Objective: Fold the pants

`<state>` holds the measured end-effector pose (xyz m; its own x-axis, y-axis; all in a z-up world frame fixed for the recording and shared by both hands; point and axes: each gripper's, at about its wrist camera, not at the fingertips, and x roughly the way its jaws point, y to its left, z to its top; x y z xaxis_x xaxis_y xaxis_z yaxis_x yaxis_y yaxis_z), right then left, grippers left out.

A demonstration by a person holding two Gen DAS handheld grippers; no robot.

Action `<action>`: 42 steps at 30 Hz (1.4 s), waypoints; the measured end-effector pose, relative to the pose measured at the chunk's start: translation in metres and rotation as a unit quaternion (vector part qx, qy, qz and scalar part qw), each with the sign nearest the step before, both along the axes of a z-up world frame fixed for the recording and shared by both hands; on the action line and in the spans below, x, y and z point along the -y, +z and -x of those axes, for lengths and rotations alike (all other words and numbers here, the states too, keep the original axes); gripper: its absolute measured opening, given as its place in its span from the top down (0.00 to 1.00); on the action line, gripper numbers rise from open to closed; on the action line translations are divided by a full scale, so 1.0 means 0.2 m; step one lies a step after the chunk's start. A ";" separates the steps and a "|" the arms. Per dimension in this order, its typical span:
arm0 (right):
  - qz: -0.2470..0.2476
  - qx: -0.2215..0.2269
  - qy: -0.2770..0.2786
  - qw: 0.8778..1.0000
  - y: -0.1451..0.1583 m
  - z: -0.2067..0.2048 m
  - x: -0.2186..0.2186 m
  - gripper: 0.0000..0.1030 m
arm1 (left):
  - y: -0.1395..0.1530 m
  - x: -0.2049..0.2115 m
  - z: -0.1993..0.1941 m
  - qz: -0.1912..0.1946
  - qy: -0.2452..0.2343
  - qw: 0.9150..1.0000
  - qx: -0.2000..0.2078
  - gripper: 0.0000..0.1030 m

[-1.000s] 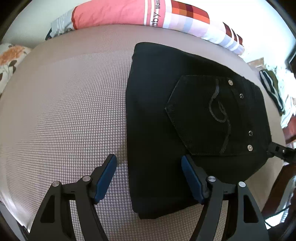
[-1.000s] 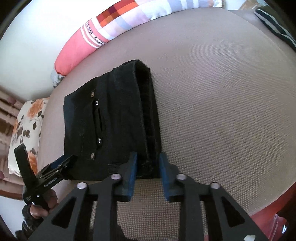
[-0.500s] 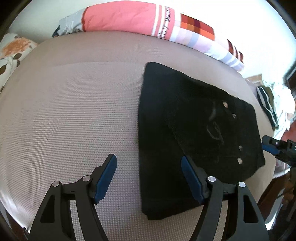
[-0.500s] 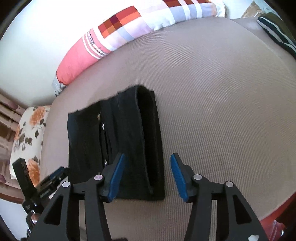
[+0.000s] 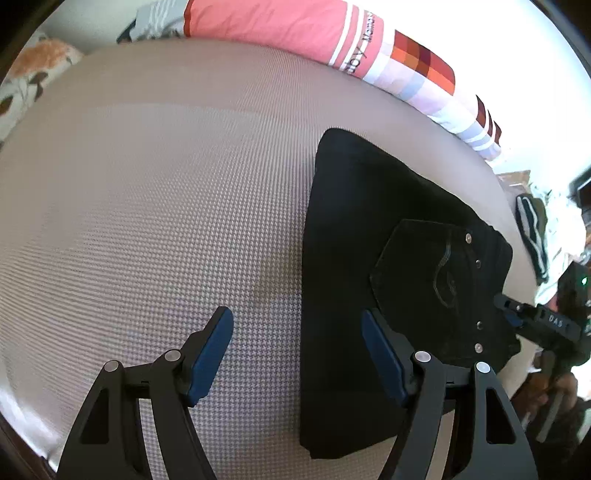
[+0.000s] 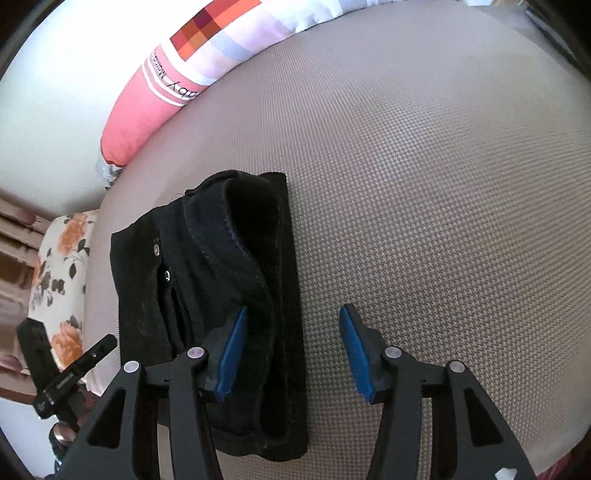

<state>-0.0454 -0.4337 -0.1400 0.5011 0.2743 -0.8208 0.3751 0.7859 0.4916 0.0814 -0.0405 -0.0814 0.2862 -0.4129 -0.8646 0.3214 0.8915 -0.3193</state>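
Beige woven mattress is carrying the black pants, folded into a compact block, well short of the pink bolster. Left view is showing you the studded back pocket; right view, stacked fold edges. Your left gripper and right gripper are hanging spread, grasping nothing.

Each tool has matte black triangular cut-out arms, silver round screw heads and blue ribbed pads: left tool, right tool. White lettering marks the far tool's black body at frame edge.
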 end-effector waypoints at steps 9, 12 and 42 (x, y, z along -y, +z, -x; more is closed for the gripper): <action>-0.103 0.025 0.056 0.993 -0.06 -0.01 0.10 0.55 | -0.04 -0.02 -0.10 0.073 -0.010 0.995 -0.072 0.30; -0.152 0.029 0.069 0.986 -0.11 -0.02 0.14 0.58 | -0.06 0.00 -0.14 0.091 -0.023 0.991 -0.090 0.31; -0.188 0.055 0.158 0.968 -0.14 -0.22 0.03 0.62 | -0.04 0.25 -0.12 0.031 -0.099 0.994 -0.023 0.31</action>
